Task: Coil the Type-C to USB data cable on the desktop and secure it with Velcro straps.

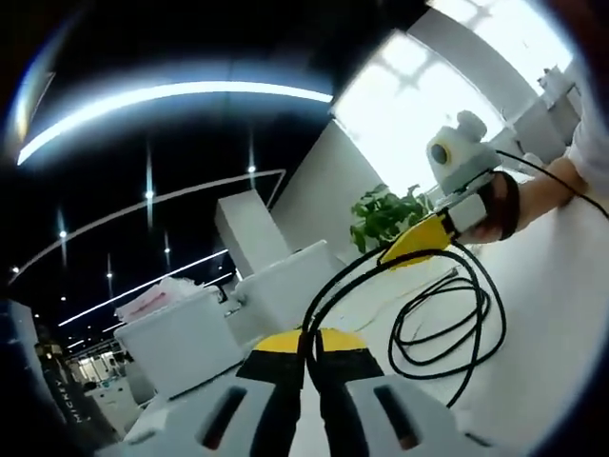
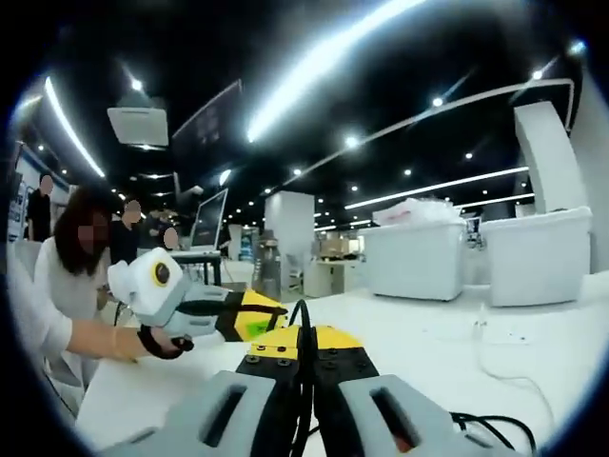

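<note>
Both grippers pinch a black cable above a white bench.
Left gripper (image 1: 306,350) fingers closed on the cable (image 1: 447,328); its loops rest on the bench (image 1: 552,305). Right gripper (image 2: 306,354) fingers clamp the cable too. White bins (image 1: 181,338) stand beyond.

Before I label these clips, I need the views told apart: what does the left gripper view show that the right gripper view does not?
Left gripper view: a potted plant and the black cable's loops on the white desktop. Right gripper view: seated people, a monitor. Both: each gripper, left and right, shut on the cable, white bins behind.
</note>
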Demonstrator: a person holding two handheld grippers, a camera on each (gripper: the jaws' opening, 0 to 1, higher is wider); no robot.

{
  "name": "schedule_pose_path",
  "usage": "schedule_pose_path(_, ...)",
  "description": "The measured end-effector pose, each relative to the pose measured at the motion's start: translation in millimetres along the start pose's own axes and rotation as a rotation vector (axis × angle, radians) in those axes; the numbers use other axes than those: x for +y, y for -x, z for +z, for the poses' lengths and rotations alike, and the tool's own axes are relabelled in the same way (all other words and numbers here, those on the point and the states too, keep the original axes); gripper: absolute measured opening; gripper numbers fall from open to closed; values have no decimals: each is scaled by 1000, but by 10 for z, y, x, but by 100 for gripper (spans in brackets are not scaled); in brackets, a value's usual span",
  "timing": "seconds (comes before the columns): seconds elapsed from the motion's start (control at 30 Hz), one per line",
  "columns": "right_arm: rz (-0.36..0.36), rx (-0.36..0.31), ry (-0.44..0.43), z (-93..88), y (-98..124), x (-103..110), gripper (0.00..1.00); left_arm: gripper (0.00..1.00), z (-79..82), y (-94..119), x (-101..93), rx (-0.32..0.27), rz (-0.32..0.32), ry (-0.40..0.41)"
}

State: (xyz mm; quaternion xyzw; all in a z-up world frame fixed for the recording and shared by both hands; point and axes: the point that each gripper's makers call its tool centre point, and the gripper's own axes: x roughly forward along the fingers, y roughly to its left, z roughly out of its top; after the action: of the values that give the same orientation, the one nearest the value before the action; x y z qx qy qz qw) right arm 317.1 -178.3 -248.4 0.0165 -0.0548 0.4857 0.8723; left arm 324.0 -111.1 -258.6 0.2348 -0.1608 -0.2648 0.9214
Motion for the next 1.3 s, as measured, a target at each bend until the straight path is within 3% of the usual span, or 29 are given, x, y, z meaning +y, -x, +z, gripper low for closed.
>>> schedule_pose_path(0.3,97,-10,-109,18,3,130,3,8,-22,5,60,6,22,-7)
schedule_pose_path(0.43,172,-19,-224,28,19,195,3,9,-2,6,38,0,15,-21)
schedule_pose_path(0.6,202,-23,-294,22,35,201,3,11,25,0,-20,-12,-4,-38)
schedule_pose_path(0.77,278,-9,-395,3,50,313,3,12,27,0,-21,-12,-2,-48)
schedule_pose_path(0.87,298,11,-407,-32,46,341,3,10,20,5,-2,-6,9,-69)
schedule_pose_path(0.93,274,26,-376,-67,45,318,3,6,0,11,35,15,23,-103)
schedule_pose_path(1.03,203,34,-298,-98,33,215,3,5,-12,4,13,18,9,-90)
schedule_pose_path(1.1,127,47,-198,-104,26,91,5,5,-37,-10,9,31,7,-93)
schedule_pose_path(1.2,60,16,-29,46,59,42,12,5,-69,-17,34,56,24,-106)
schedule_pose_path(1.3,80,-12,-18,193,63,194,24,5,-69,-21,58,68,37,-104)
